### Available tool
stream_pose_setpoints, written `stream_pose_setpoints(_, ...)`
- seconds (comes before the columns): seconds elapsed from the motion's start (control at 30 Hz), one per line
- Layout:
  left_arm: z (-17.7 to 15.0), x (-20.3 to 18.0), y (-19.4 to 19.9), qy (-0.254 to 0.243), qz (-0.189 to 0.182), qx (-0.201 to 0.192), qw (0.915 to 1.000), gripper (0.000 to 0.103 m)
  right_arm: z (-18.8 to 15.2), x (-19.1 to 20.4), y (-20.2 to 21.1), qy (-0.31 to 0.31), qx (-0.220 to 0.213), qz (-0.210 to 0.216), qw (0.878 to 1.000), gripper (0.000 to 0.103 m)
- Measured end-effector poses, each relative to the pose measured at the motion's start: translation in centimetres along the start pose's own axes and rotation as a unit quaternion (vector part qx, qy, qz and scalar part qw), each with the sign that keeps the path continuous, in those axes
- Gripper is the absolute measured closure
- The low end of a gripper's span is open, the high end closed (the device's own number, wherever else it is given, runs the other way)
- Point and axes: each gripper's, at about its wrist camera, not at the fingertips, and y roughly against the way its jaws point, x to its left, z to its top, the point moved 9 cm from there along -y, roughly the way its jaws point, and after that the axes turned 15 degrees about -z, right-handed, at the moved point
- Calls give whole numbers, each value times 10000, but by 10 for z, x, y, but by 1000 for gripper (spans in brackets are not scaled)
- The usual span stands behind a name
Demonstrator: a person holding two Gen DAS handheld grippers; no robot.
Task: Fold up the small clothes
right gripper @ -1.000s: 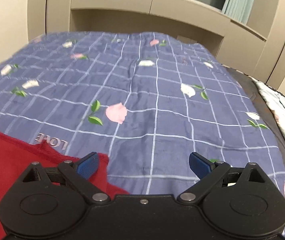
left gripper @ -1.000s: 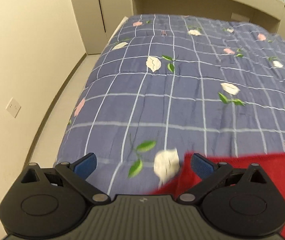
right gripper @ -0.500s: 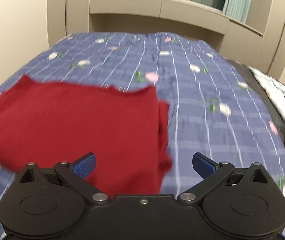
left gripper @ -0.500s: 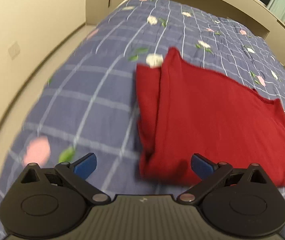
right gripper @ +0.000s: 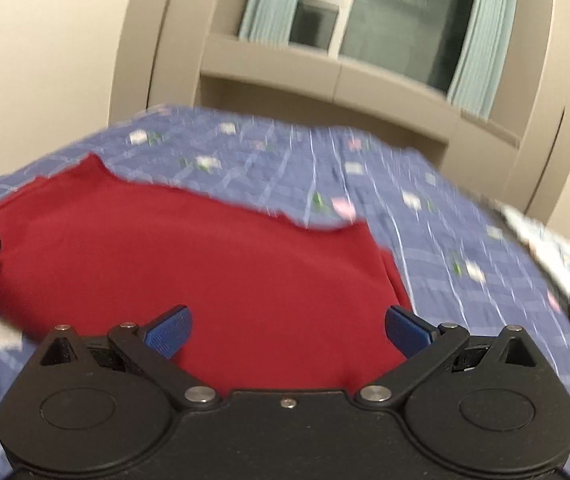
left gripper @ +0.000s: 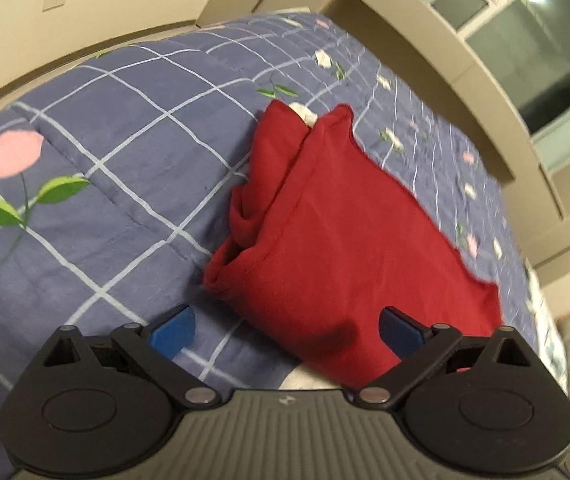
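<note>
**Red garment folded on the checked quilt, both my grippers spread above it**

No containers show in either view; the red garment (left gripper: 349, 240) lies straight on the blue checked quilt (left gripper: 97, 128), which carries printed pink flowers and green leaves.

In my left wrist view the garment fills the centre and lower right of the frame. Its long axis runs from a narrow, bunched end at upper centre down toward the lower right. Along its left edge the layers are doubled over and rumpled, and a scrap of white peeps out at the upper tip. My left gripper (left gripper: 285, 330) is spread wide, its blue pads holding nothing; the near edge of the cloth sits between them.

In my right wrist view the garment (right gripper: 189, 264) stretches across the frame from the left edge to centre right, with a pointed corner at upper left. My right gripper (right gripper: 287, 330) is likewise wide apart and empty over the cloth. This view is motion-blurred.

I can read no writing or labels.
</note>
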Motion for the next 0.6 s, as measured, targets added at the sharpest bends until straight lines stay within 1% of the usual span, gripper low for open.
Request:
stream_pose_setpoints(0.07, 2, 3, -2, 148, -84, -204, 9996, 9, 5, 12, -6, 57, -225, -52, 9997, 1)
stream_pose_setpoints(0.1, 4, 5, -3, 193, -127, -289, 9993, 16, 6, 18, -10, 83, -318, -79, 9994, 1)
stream_pose_setpoints(0.13, 5, 6, -4, 218, -110, -345, 9991, 27, 6, 23, -14, 127, -364, -103, 9992, 1)
stream_pose_setpoints(0.17, 6, 8, -6, 267, -85, -396, 9988, 33, 6, 25, -17, 169, -393, -165, 9989, 1)
stream_pose_setpoints(0.2, 7, 10, -9, 355, -120, -438, 9983, 41, 5, 27, -19, 206, -440, -267, 9985, 1)
stream_pose_setpoints(0.23, 8, 13, -11, 486, -132, -490, 9975, 45, 4, 28, -21, 239, -498, -349, 9979, 1)
stream_pose_setpoints(0.33, 11, 21, -17, 872, -244, -688, 9935, 43, -1, 34, -24, 321, -536, -390, 9973, 1)
stream_pose_setpoints(0.43, 11, 21, -19, 904, -345, -811, 9920, 34, -4, 40, -23, 516, -651, -388, 9958, 1)
stream_pose_setpoints(0.5, 11, 20, -23, 866, -280, -835, 9923, 34, -7, 47, -25, 718, -675, -398, 9943, 1)
stream_pose_setpoints(0.57, 11, 20, -24, 902, -193, -889, 9918, 39, -10, 54, -28, 974, -665, -420, 9921, 1)
stream_pose_setpoints(0.6, 11, 20, -23, 949, -131, -939, 9910, 52, -11, 57, -28, 1092, -714, -457, 9904, 1)
